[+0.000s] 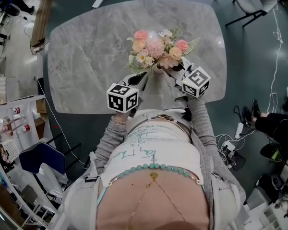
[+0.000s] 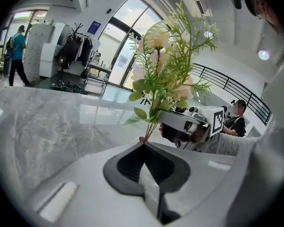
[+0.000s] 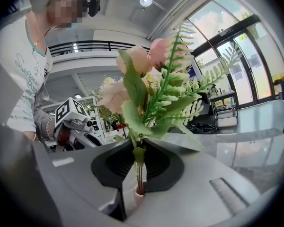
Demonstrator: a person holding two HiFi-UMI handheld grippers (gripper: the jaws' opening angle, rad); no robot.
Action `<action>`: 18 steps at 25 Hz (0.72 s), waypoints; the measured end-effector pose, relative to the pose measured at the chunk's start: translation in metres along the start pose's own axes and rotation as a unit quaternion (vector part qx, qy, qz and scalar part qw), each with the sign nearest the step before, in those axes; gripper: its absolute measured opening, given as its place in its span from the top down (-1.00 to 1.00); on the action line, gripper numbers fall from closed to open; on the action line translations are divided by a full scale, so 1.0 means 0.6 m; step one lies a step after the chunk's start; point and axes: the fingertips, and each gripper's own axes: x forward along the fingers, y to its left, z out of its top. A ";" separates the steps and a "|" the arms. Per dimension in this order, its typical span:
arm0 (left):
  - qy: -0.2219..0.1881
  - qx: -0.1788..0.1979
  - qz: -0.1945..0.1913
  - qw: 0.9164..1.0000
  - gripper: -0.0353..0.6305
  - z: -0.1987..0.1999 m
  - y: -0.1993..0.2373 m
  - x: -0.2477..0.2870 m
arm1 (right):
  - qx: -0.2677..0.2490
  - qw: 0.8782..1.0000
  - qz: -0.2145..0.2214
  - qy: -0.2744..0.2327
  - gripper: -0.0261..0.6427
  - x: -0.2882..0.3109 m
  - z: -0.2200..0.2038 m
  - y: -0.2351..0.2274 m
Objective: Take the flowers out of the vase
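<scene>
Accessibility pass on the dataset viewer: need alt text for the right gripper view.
The right claw is shut on the stems of pink flowers with green fronds, just above the mouth of a pink vase. A person in a white top is at left; a marble table lies behind.

The left gripper (image 2: pixel 143 148) has its jaws pinched on a small pink vase (image 2: pixel 141 139). Flowers (image 2: pixel 163 74) rise from the vase, with the right gripper (image 2: pixel 173 124) just beside it.
</scene>
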 end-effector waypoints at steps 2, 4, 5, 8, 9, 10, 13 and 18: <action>-0.003 -0.001 0.001 1.000 0.89 0.003 0.000 0.001 | -0.003 1.000 0.001 -0.002 0.72 -0.001 0.005 -0.002; -0.007 -0.002 0.002 1.000 0.89 0.006 0.001 -0.001 | -0.005 1.000 0.001 -0.004 0.72 0.000 0.010 -0.002; -0.009 -0.003 0.003 1.000 0.89 0.007 0.001 -0.001 | -0.005 1.000 0.001 -0.005 0.72 -0.001 0.013 -0.002; -0.011 -0.004 0.003 1.000 0.89 0.006 -0.001 -0.004 | -0.006 1.000 0.001 -0.010 0.72 -0.003 0.021 0.000; -0.011 -0.004 0.004 1.000 0.89 0.005 -0.001 -0.006 | -0.007 1.000 0.001 -0.012 0.72 -0.003 0.023 0.002; -0.011 -0.005 0.005 1.000 0.89 0.003 -0.001 -0.009 | -0.007 1.000 0.001 -0.014 0.72 -0.004 0.026 0.004; -0.013 -0.006 0.007 1.000 0.89 -0.003 -0.002 -0.015 | -0.007 1.000 0.001 -0.020 0.72 -0.007 0.032 0.011; -0.016 -0.007 0.009 1.000 0.89 -0.005 -0.005 -0.020 | -0.015 1.000 0.003 -0.025 0.72 -0.011 0.045 0.018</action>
